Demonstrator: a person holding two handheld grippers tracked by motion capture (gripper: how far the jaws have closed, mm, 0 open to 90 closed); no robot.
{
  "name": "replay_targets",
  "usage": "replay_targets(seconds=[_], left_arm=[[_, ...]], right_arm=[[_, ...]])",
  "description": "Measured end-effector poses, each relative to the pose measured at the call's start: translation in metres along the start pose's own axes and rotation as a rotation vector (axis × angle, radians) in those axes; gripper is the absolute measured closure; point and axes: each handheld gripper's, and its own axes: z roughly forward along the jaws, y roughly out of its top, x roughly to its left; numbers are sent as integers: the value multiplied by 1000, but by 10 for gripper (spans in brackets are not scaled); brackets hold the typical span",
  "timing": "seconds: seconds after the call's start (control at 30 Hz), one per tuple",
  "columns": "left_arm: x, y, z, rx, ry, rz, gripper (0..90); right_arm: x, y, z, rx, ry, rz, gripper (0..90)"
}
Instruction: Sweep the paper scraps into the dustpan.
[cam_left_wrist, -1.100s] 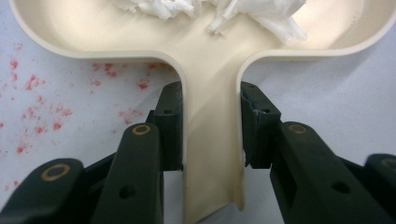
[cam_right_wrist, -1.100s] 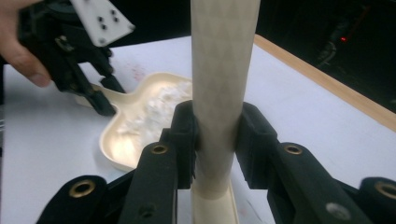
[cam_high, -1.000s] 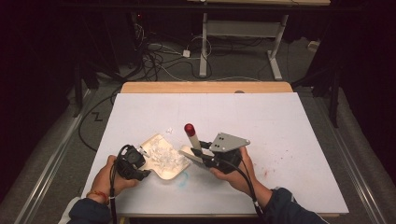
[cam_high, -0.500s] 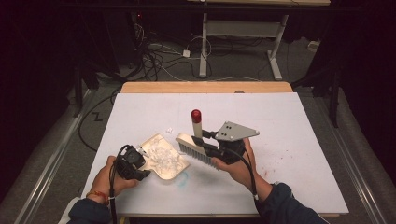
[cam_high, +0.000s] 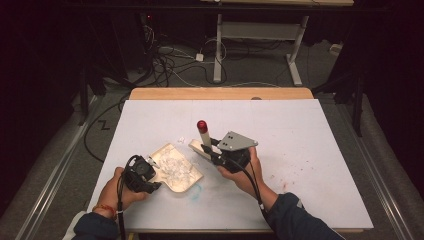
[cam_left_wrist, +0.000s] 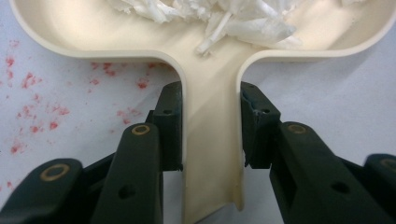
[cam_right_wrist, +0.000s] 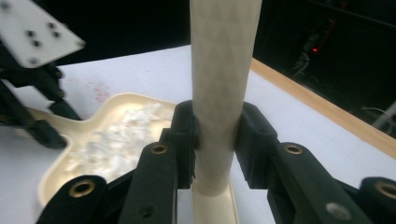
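The left gripper (cam_left_wrist: 211, 140) clamps the handle of the cream dustpan (cam_high: 176, 169), jaws pressed against both sides, and the pan lies flat on the white table (cam_high: 300, 130) with a heap of white scraps (cam_left_wrist: 210, 14) inside. The right gripper (cam_right_wrist: 217, 140) is closed on the pale handle of the brush (cam_high: 202, 140), its red cap up. Compared with a second ago, the brush has swung away from the pan's edge and now stands just beside it, while the pan hasn't budged. A few scraps lie loose on the table beyond the pan, so another sweep looks likely.
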Motion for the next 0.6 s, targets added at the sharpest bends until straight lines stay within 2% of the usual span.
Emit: replay_targets(seconds=[0.1,0.13,0.17,0.2,0.23,0.3,0.43,0.6], left_arm=[[0,0,0,-1,-1,-4,637],[0,0,0,-2,-3,-8,636],[0,0,0,-2,-1,-8,637],[0,0,0,-2,-1,-8,636],[-1,0,0,-4,-2,-12,637],[-1,-1,0,-3,-2,-10,637],[0,-2,0,-7,-4,-11,637],[0,-5,-1,-15,-17,-33,637]], right_arm=[[8,2,2,-3,27,-10,713],[19,7,5,-1,64,-29,713],[23,9,6,-1,80,-33,712],[23,9,6,-1,80,-33,712],[28,14,7,-11,115,-38,713],[31,17,5,-25,143,-31,713],[29,19,2,-36,152,-24,712],[13,26,-1,-65,131,1,712]])
